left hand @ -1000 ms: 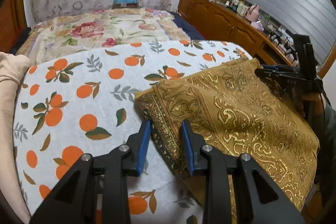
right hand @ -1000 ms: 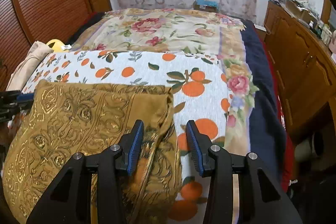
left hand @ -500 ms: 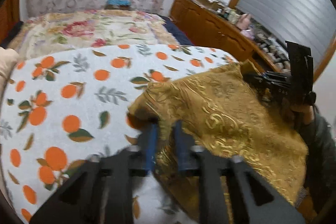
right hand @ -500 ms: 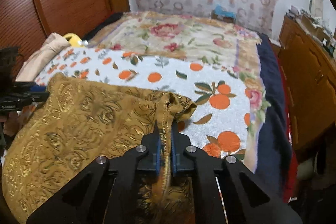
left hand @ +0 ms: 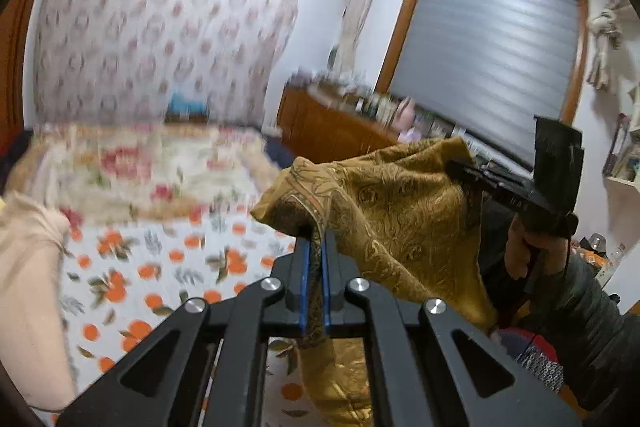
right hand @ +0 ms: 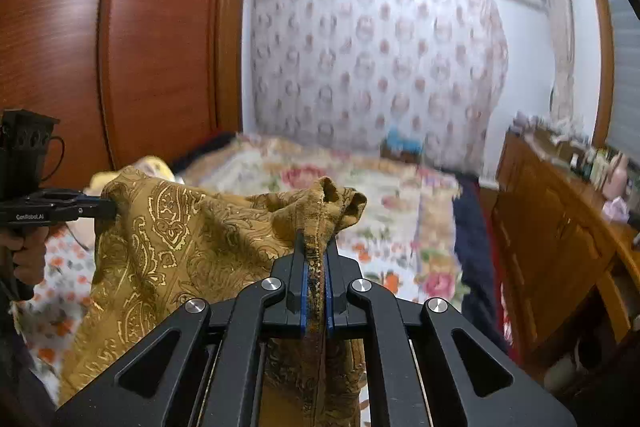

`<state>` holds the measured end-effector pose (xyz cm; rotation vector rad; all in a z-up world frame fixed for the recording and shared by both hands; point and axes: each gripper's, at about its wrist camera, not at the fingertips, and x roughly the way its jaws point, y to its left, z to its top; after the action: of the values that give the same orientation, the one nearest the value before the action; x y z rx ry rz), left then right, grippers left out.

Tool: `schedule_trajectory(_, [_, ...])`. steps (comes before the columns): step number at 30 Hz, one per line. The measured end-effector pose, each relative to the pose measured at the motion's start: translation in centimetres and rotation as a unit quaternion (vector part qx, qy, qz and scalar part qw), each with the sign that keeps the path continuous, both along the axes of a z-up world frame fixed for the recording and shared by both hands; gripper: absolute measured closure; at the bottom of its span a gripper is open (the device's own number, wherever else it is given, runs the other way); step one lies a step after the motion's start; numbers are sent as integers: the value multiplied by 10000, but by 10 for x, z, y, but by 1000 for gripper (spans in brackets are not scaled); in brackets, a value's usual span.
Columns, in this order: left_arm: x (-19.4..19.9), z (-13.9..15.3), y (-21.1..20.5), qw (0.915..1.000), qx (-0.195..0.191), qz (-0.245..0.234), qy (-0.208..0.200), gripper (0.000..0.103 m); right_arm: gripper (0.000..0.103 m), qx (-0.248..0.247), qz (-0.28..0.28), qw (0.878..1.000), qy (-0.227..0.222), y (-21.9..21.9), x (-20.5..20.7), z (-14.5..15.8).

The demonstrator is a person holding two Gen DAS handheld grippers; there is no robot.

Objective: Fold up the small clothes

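So this is the lift part of the fold: both grippers have a corner of the gold cloth (left hand: pixel 400 211) and it's hanging up in the air between them, off the bed (left hand: pixel 168 267). The left gripper (left hand: pixel 315 251) is pinched tight on a bunched bit of hem, you can see the fabric squeezed between the blue pads (left hand: pixel 305 287) and trailing down below them. Same deal on the other side, the right gripper (right hand: pixel 315 255) is clamped on its own corner, with a little knot of cloth poking up past the tips. From the left camera the right one shows up over on the right, biting the far top corner, and the cloth sags in a wide drape between the two. The lower part hangs down near the person, I can't tell if the bottom edge touches the bedspread or not. My guess is the next bit is keeping both corners level and pulled apart enough to take out that sag, then carrying them forward and laying the top edge down over the rest so it halves cleanly. The grips look bunched rather than flat, so I'd expect the corners to need some smoothing once it's down. Background is blurry so not much else to say.
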<state>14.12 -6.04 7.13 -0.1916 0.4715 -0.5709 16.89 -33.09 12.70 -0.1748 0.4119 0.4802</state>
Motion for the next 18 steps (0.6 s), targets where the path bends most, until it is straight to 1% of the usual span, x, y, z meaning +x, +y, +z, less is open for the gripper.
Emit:
schedule_trajectory(4, [-47, 48, 18, 9985, -46, 59, -544, 102, 100, 173, 36, 9985, -511, 2, -44, 43])
schedule_trajectory(5, [-54, 59, 21, 9979, -33, 83, -638, 102, 100, 215, 44, 9977, -645, 4, -55, 54])
schedule_trajectory(10, [-105, 112, 46, 9924, 57, 202, -1209, 102, 100, 357, 277, 9921, -1171, 20, -104, 101])
schedule_trajectory(14, [-131, 139, 66, 9888, 109, 298, -1459, 102, 100, 473, 497, 9861, -1515, 35, -135, 128])
schedule_trajectory(16, [-137, 149, 79, 9873, 130, 377, -1540, 102, 100, 524, 664, 9839, -1571, 43, -145, 138])
schedule_trajectory(18, [-138, 152, 88, 9860, 199, 496, -1580, 102, 100, 557, 786, 9824, -1600, 49, -148, 143])
